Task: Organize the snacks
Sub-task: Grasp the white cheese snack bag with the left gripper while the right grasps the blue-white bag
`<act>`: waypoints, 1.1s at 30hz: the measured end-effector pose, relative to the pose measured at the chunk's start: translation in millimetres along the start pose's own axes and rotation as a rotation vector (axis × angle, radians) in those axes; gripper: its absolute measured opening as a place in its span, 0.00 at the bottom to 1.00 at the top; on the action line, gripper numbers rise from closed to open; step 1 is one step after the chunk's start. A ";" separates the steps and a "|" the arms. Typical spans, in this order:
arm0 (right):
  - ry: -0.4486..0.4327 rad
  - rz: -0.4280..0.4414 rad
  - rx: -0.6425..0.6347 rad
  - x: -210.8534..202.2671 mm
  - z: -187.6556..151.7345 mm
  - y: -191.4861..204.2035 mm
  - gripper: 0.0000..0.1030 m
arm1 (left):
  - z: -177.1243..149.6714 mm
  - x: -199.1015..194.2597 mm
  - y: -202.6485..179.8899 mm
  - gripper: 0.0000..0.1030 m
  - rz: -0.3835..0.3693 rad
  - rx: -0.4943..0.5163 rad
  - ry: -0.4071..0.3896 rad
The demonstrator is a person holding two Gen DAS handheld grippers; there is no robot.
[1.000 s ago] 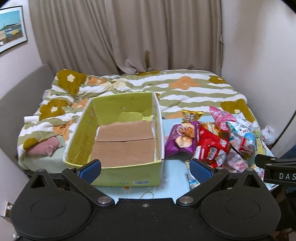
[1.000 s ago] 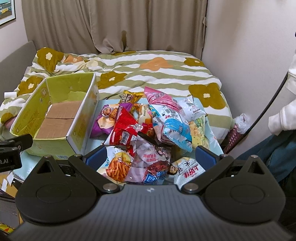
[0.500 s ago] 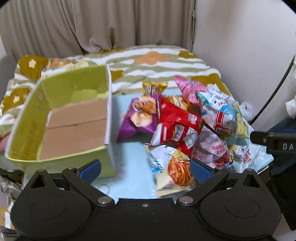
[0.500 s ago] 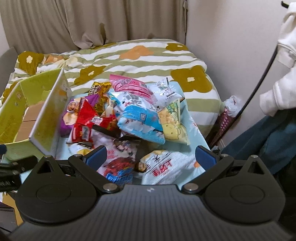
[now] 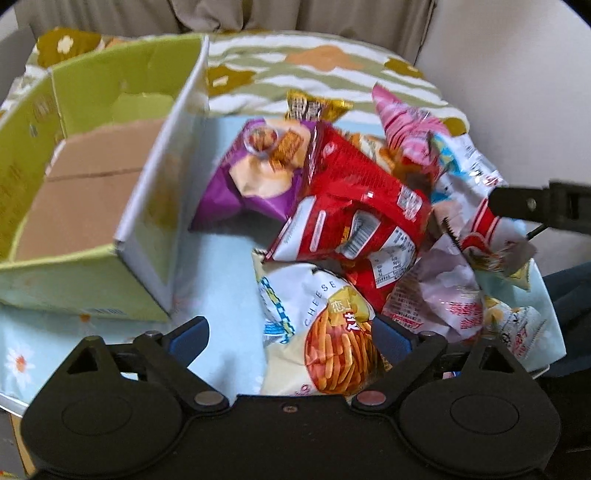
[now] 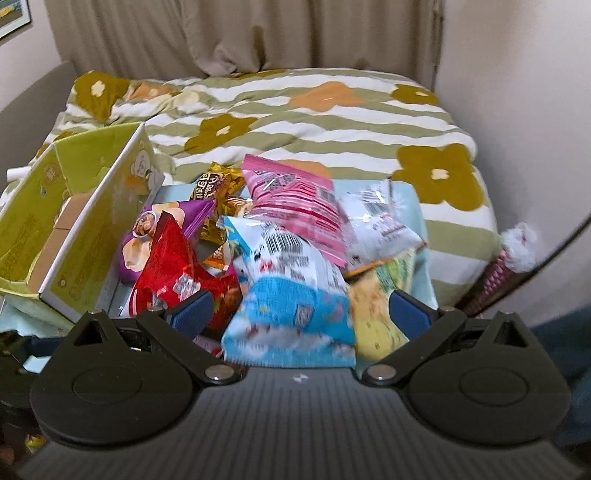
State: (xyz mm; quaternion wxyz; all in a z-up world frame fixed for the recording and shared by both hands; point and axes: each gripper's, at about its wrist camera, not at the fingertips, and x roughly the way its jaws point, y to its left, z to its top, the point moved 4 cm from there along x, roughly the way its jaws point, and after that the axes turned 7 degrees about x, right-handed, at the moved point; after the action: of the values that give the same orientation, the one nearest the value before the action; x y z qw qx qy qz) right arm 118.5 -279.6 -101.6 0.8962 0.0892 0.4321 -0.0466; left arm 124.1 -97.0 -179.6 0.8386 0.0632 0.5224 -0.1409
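A green cardboard box [image 5: 92,206] sat empty at the worktop's [image 5: 218,266] left edge. Right of it lay heaped snack bags. The cheese-stick bag [image 5: 325,332] lay lengthwise between the closing, not yet gripping left hand-held gripper [image 5: 291,334]; the right hand-held gripper [image 6: 301,312] gaped over a blue bag [image 6: 291,306].

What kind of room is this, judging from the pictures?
Most likely a bedroom at home: a bed with a flowered striped duvet, long beige curtains behind it, and a framed picture on the wall.
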 end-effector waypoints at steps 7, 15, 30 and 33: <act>0.058 0.025 -0.048 32.5 7.2 -1.3 1.00 | -2.8 28.4 -4.1 0.86 -0.033 -0.042 0.069; 0.113 0.066 -0.057 51.7 7.8 -3.0 1.00 | -4.2 36.5 -0.2 0.68 -0.080 -0.072 0.068; 0.157 0.102 -0.036 68.2 7.9 -3.2 0.85 | -10.3 24.3 5.2 0.52 -0.062 -0.076 0.044; 0.163 0.105 -0.039 68.0 5.2 -2.3 0.82 | -11.9 26.7 6.2 0.56 -0.071 -0.083 0.045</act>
State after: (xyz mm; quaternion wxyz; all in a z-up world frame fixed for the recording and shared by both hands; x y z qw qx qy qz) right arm 164.4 -283.3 -151.9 0.8609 0.0980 0.4990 0.0161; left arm 126.9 -92.6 -209.0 0.8230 0.0129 0.5484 -0.1476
